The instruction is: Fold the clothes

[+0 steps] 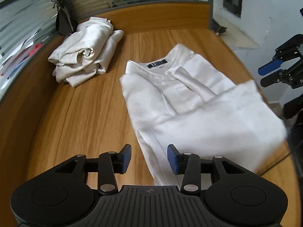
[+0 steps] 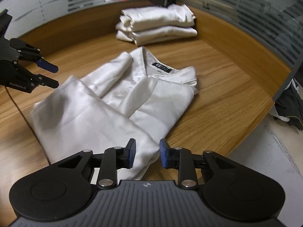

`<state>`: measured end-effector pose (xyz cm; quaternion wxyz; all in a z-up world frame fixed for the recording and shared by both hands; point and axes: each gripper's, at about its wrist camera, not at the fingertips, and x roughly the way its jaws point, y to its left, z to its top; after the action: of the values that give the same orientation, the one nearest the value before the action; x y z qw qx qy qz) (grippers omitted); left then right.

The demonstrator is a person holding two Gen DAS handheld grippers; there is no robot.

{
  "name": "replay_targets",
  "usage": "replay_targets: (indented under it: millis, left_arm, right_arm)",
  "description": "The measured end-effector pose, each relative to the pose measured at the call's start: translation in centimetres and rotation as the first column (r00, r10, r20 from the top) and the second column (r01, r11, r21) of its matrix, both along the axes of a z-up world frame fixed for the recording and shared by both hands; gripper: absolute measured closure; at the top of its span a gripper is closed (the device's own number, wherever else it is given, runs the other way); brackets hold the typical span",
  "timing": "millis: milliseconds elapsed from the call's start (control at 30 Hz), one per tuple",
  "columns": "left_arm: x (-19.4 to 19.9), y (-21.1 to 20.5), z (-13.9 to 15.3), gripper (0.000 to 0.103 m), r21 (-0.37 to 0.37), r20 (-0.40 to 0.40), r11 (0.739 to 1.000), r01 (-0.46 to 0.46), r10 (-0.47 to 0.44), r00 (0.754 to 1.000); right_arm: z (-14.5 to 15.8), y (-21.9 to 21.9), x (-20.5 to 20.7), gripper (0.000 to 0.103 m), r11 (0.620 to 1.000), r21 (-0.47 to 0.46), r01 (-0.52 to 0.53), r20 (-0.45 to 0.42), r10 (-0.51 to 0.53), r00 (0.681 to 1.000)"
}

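Observation:
A white collared shirt with a dark neck label lies on the wooden table, its lower part folded up over the chest. My left gripper hovers open at the shirt's near left edge; a strip of cloth lies under the gap, and the pads do not touch it. My right gripper is open at the near right corner, where the folded cloth reaches between the blue pads without being pinched. Each gripper also shows at the edge of the other's view, the right gripper and the left gripper.
A pile of folded cream clothes sits at the table's far corner beside a dark bag. Frosted glass partitions line the back and side. Past the table's right edge, dark clothes lie heaped.

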<state>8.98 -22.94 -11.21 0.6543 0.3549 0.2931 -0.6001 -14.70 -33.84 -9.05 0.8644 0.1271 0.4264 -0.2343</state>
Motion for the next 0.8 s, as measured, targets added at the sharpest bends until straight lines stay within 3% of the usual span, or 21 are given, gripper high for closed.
replay_targets:
  millis: [167, 300, 433, 733, 800]
  left_arm:
    - [-1.0, 3.5, -0.9, 0.055, 0.044, -0.032, 0.999, 0.006, -0.005, 0.999]
    - [-1.8, 5.0, -2.4, 0.055, 0.054, -0.081, 0.998, 0.006, -0.002, 0.997]
    - [-2.6, 5.1, -4.0, 0.055, 0.063, -0.077, 0.998, 0.017, -0.012, 0.997]
    - [-3.0, 4.4, -5.4, 0.051, 0.077, -0.111, 0.996, 0.054, -0.045, 0.993]
    - [-3.3, 4.6, -5.5, 0.048, 0.075, -0.107, 0.995, 0.062, -0.054, 0.993]
  right_arm:
    - [0.3, 2.7, -2.6, 0.067, 0.998, 0.057, -0.01, 0.019, 0.008, 1.0]
    - [-0.8, 5.0, -4.2, 0.067, 0.992, 0.129, -0.016, 0.025, 0.013, 1.0]
    - [-2.7, 6.9, -4.7, 0.067, 0.986, 0.169, 0.001, 0.003, -0.001, 1.0]
    - [-5.6, 8.5, -3.0, 0.065, 0.99, 0.138, -0.023, -0.041, 0.029, 0.999]
    - [-5.9, 8.3, -2.6, 0.07, 0.991, 0.132, -0.021, -0.037, 0.026, 0.999]
